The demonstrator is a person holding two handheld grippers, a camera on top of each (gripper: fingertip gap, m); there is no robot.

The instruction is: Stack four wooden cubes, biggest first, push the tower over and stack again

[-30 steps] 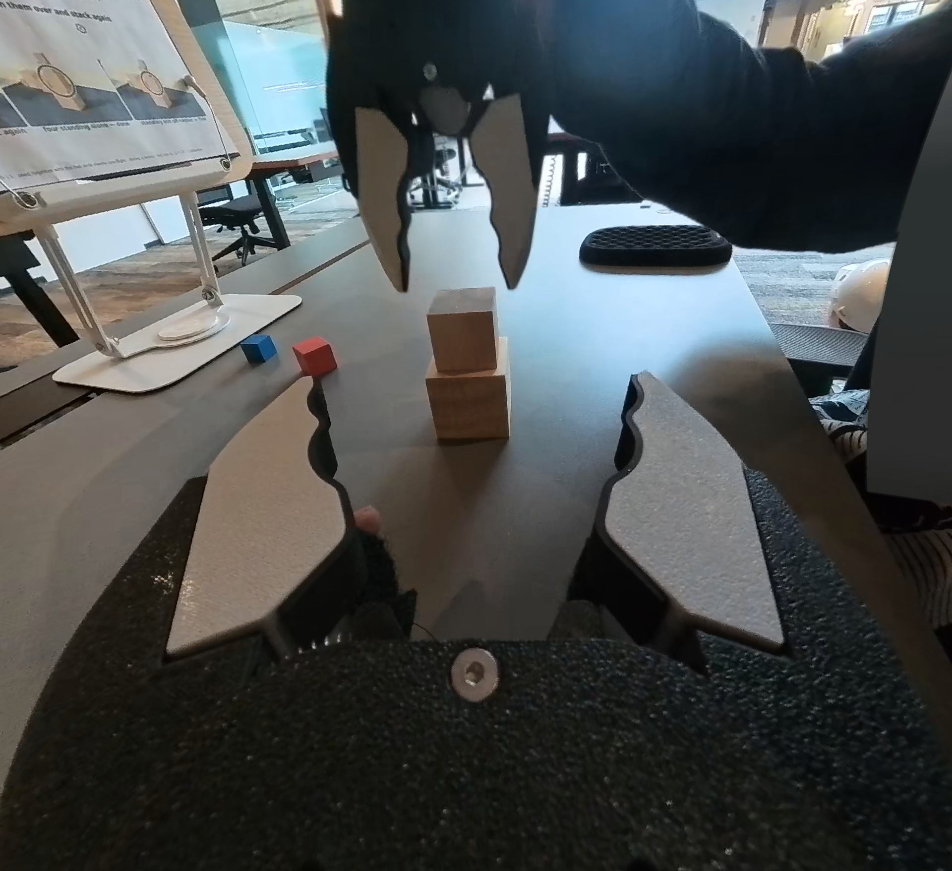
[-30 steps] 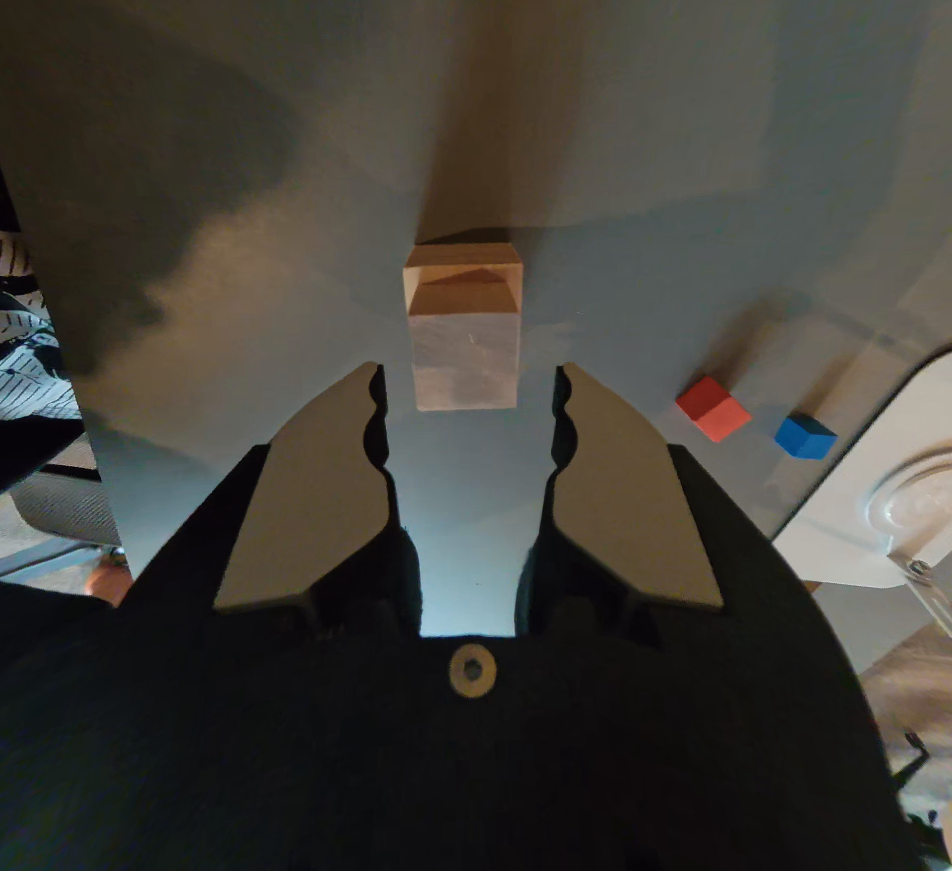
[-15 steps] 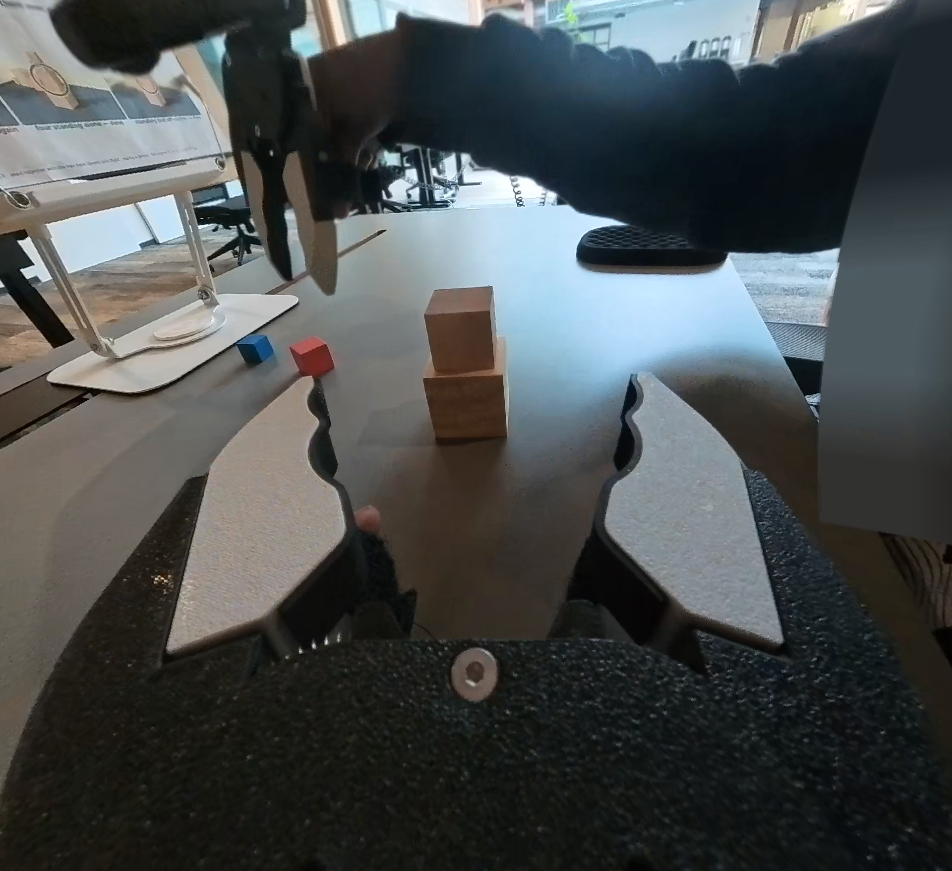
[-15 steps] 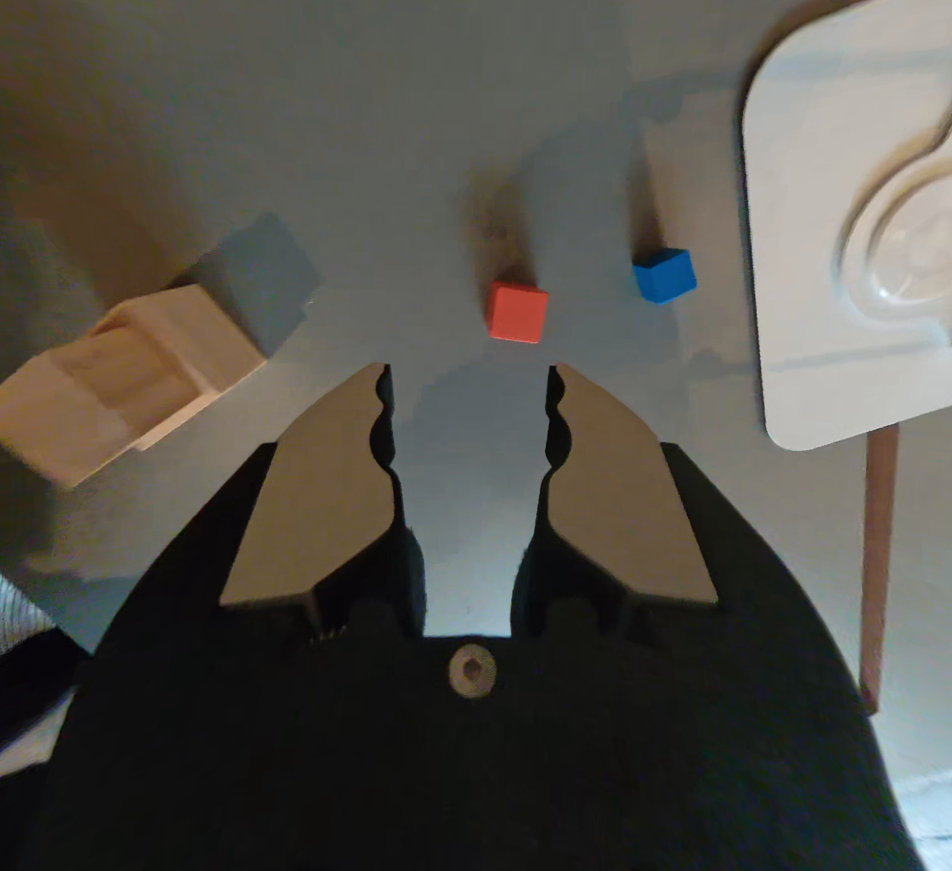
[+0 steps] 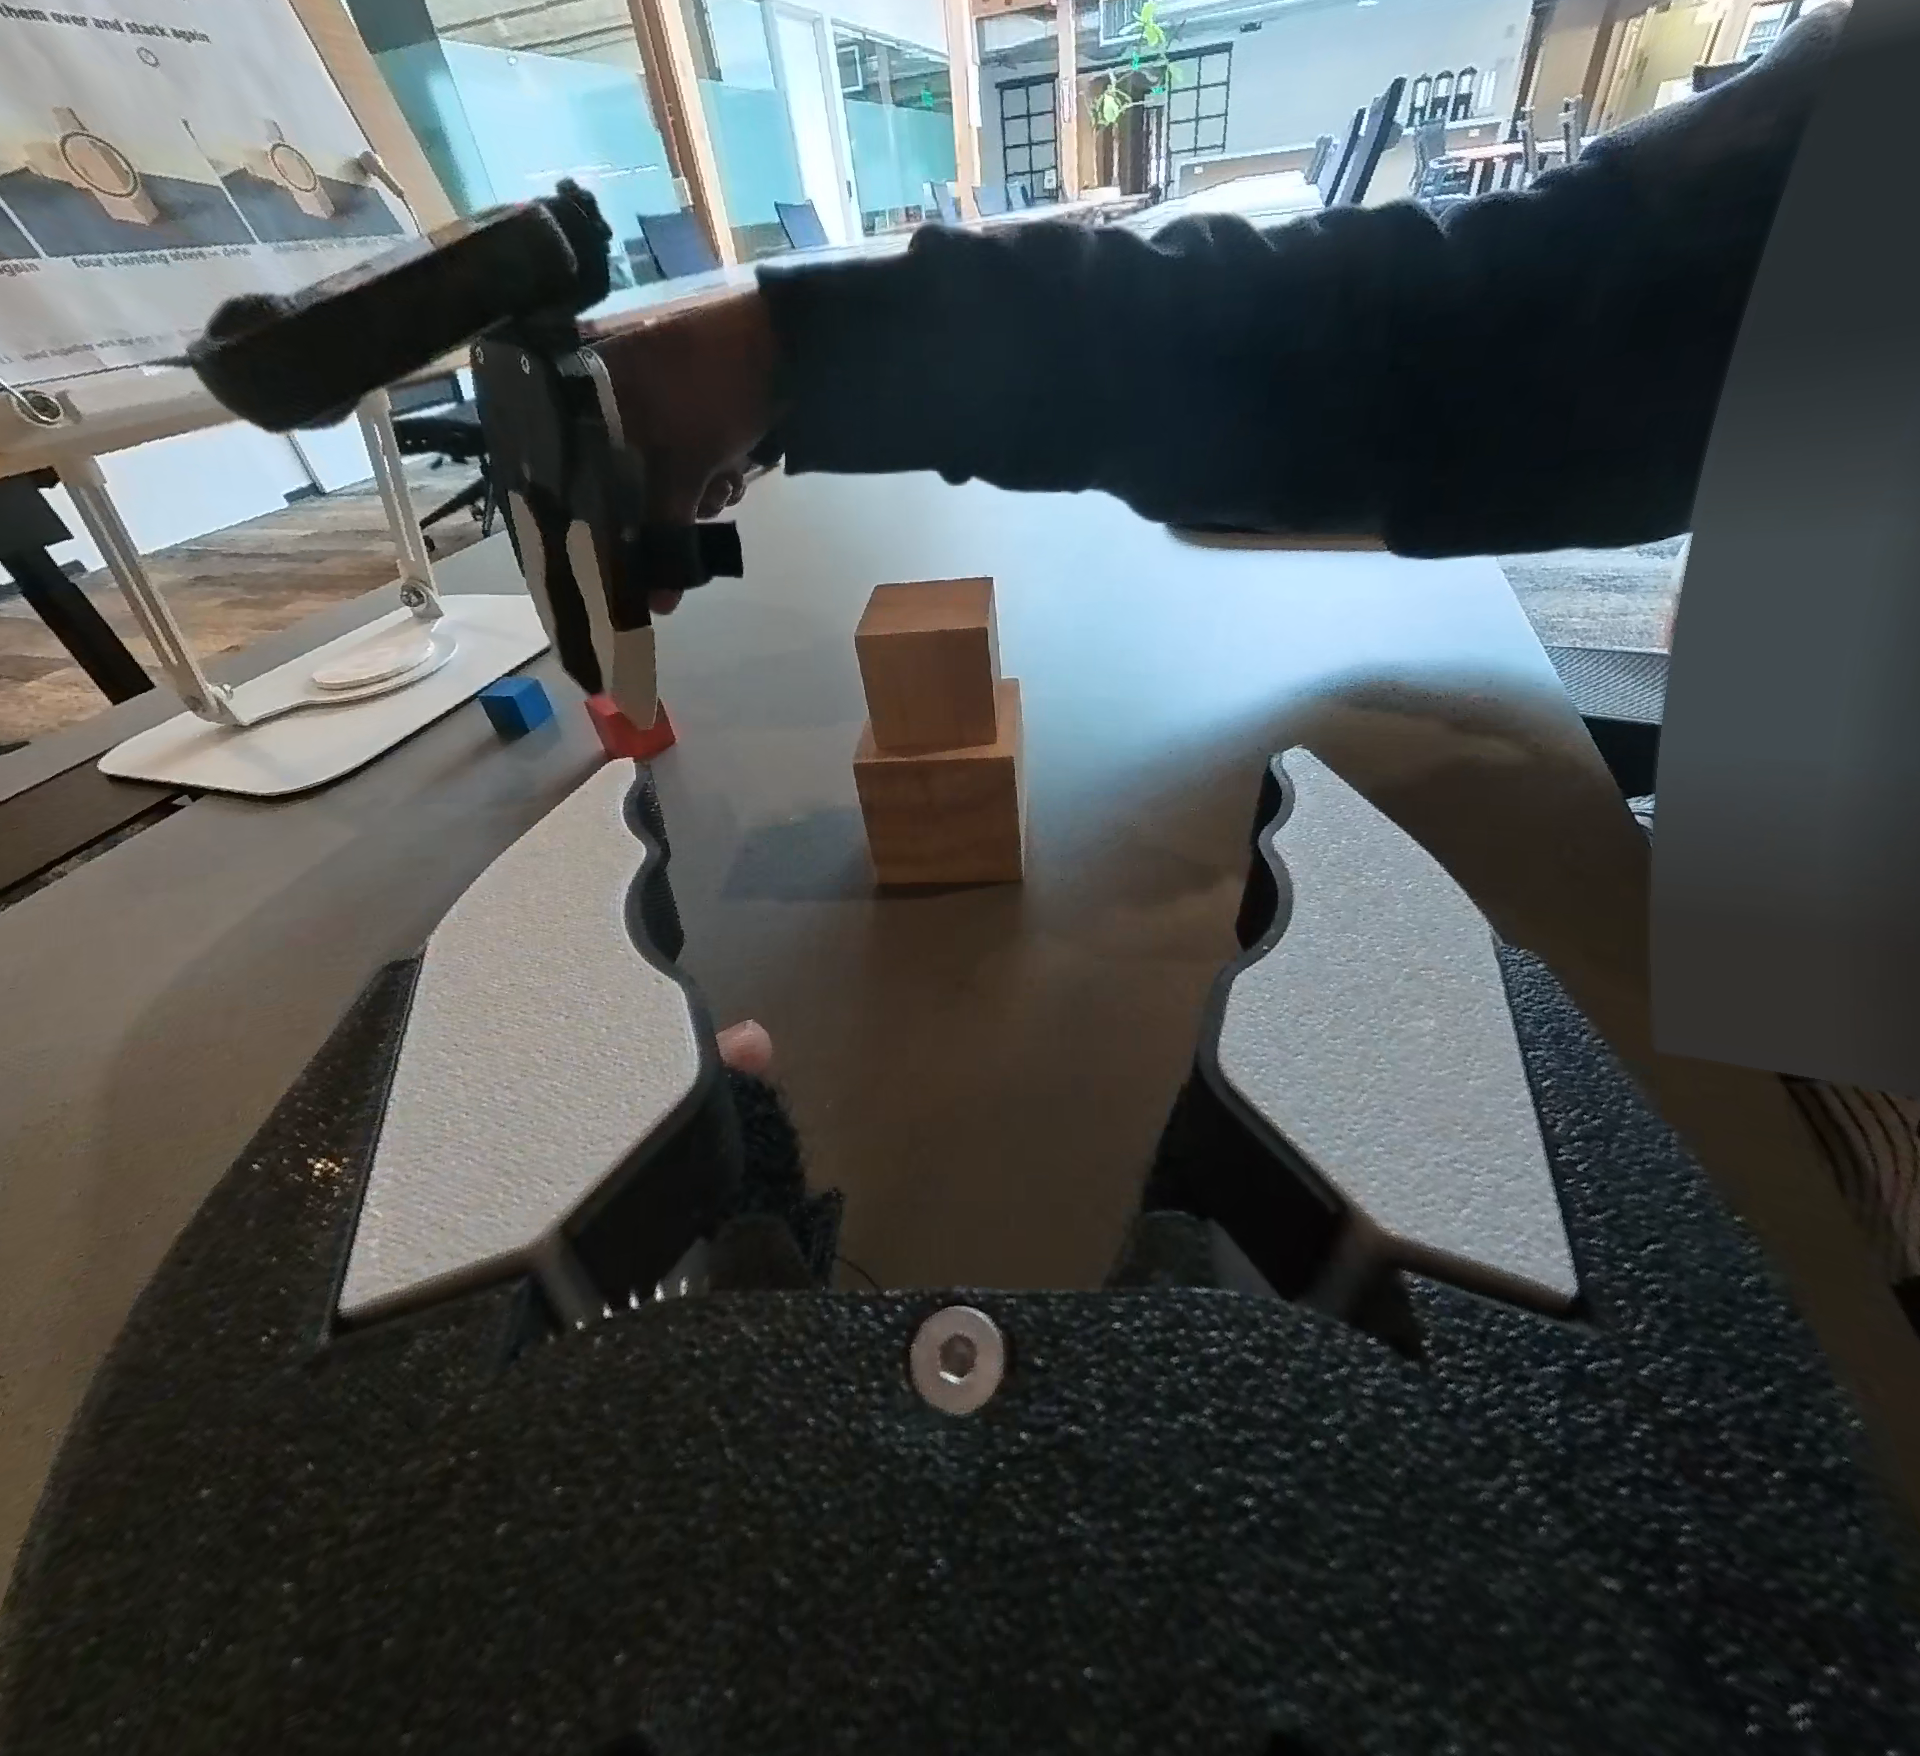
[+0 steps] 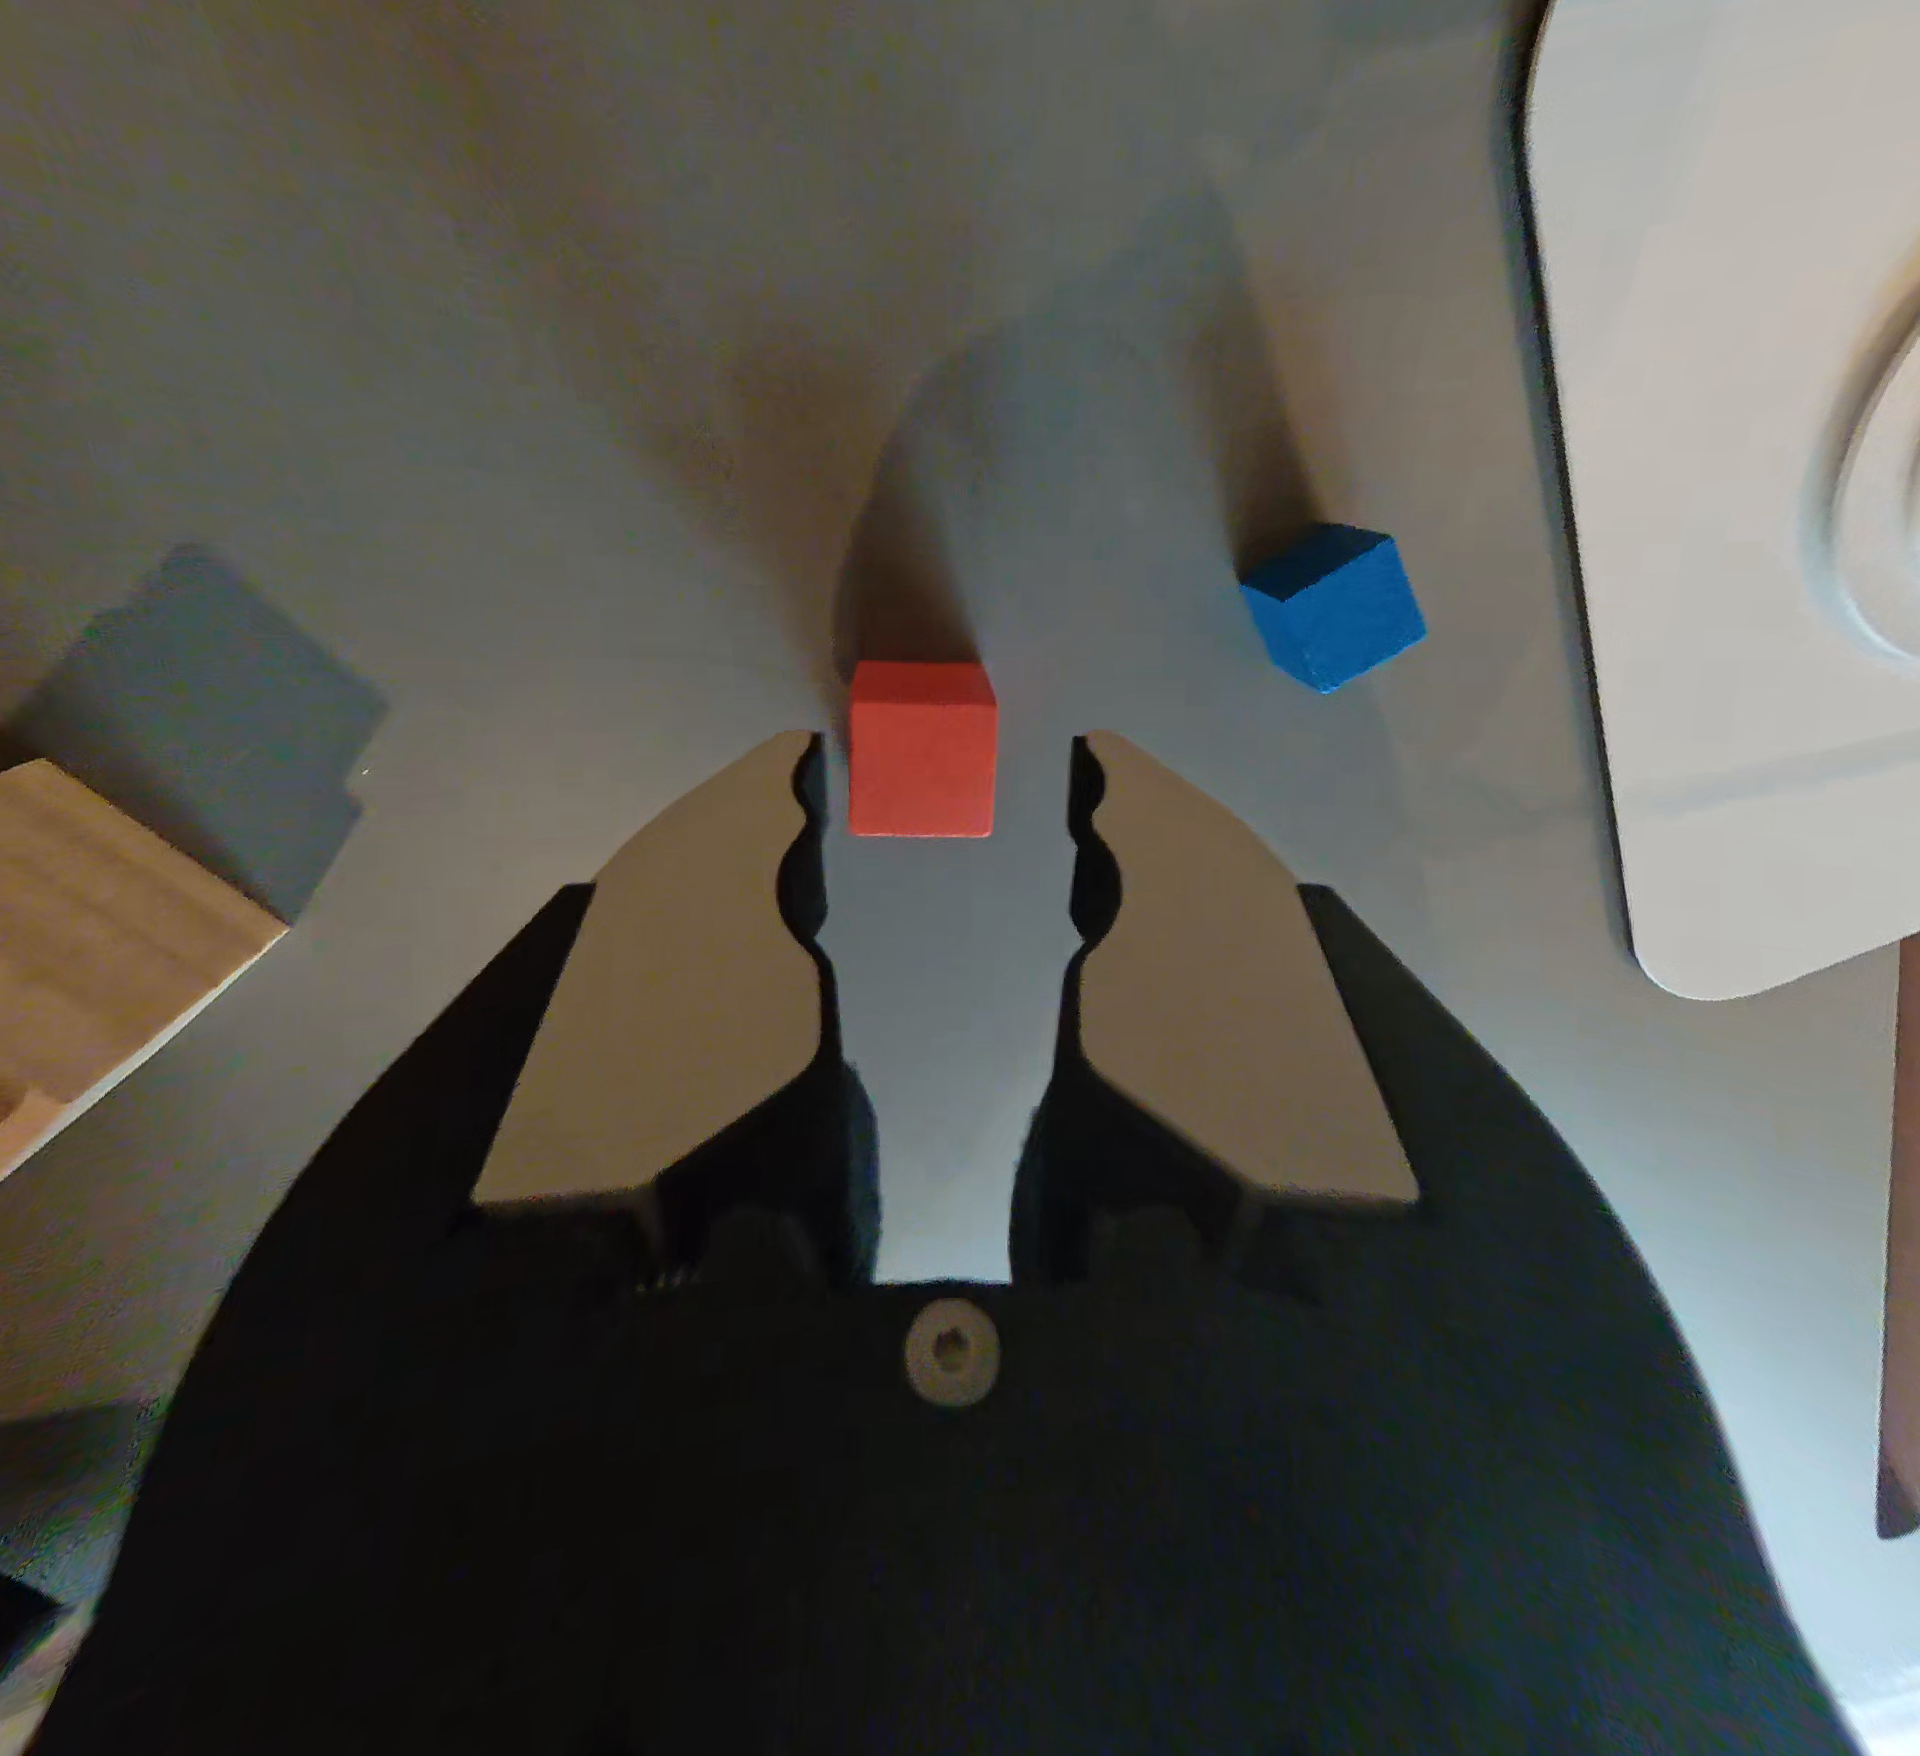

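apparently an open-plan office: glass partitions (image 5: 582, 137), timber posts (image 5: 961, 33), rows of desk chairs (image 5: 1444, 117).

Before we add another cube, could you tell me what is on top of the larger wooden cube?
A smaller wooden cube sits on the larger wooden cube, nothing above it. Where the two meet is hidden.

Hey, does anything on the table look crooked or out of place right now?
Only slightly: the upper wooden cube sits off-centre on the bigger cube, shifted left with its corner overhanging. The red cube and blue cube lie flat on the table. Nothing is damaged.
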